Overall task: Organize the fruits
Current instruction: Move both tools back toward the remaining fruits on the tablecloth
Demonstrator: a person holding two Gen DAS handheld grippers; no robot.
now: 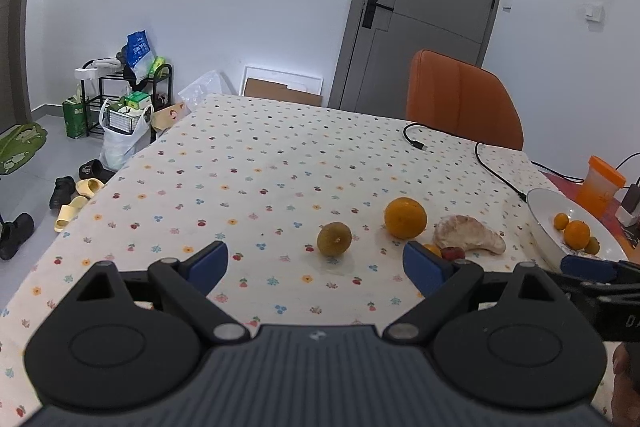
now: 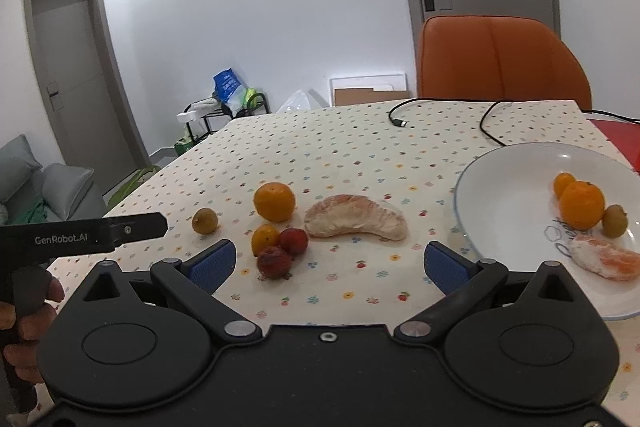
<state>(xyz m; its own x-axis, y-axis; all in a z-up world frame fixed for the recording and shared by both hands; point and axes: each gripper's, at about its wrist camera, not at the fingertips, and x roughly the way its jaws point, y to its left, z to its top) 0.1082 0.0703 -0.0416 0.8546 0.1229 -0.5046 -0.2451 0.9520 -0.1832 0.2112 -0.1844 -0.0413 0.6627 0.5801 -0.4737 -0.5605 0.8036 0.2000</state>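
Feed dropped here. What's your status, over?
Both claws, left and right, open, empty. Six fruits loose on tablecloth, four on plate. Path clear.

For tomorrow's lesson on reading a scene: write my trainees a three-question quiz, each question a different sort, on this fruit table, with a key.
1. True or false: the white plate has no fruit on it.
2. Which lies on the tablecloth just right of the big orange? A) a banana B) the peeled pomelo segment C) a spoon
3. Fill in: the right gripper has its jaws ____, with nothing between them.

Key: 1 false, it holds oranges, a small brownish fruit and a peeled piece. 2 B. 3 open.
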